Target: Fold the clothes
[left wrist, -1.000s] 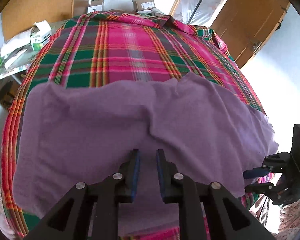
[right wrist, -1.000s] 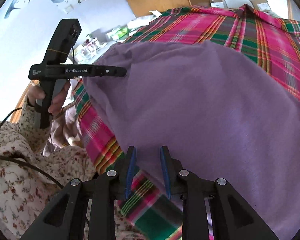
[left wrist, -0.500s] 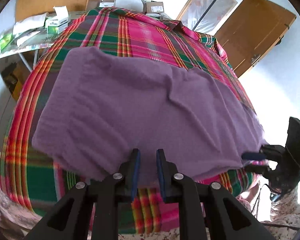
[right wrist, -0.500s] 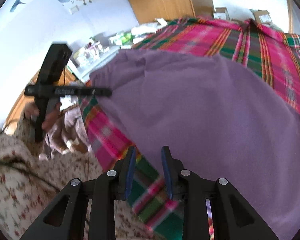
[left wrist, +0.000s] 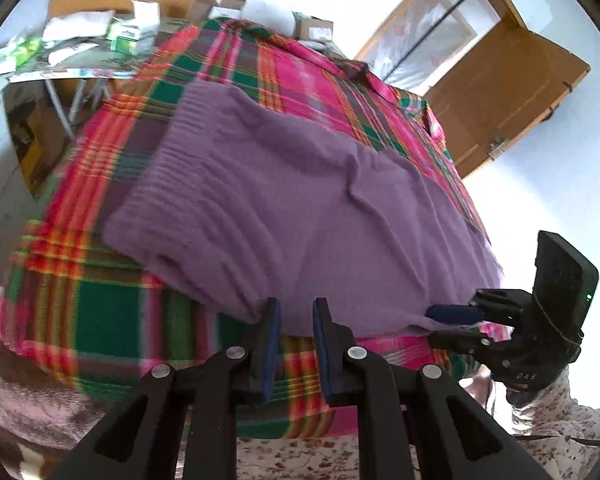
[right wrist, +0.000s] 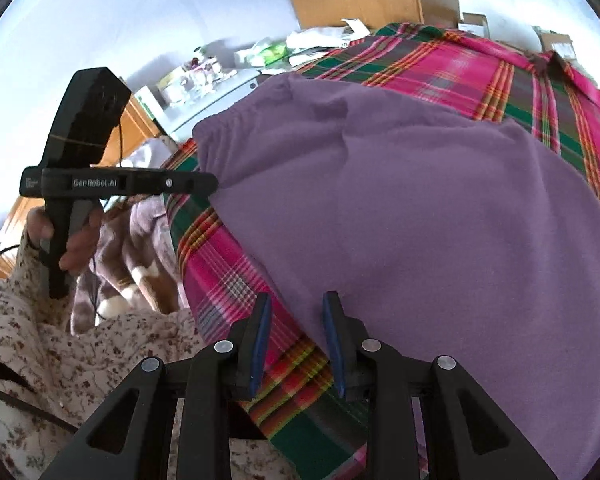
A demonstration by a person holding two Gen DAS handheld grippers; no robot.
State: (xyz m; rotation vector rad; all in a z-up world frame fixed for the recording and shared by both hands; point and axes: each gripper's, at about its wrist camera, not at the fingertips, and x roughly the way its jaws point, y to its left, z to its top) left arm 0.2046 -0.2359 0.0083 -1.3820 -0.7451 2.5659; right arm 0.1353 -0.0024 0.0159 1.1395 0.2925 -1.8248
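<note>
left claw [left wrist: 294,312] parted | right claw [right wrist: 294,312] parted | at purple sweater [left wrist: 300,208] hem

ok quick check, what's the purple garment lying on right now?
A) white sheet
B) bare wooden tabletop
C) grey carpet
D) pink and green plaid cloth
D: in both wrist views the purple garment lies spread on a pink and green plaid cloth, whose checks show all round its edges.
</note>
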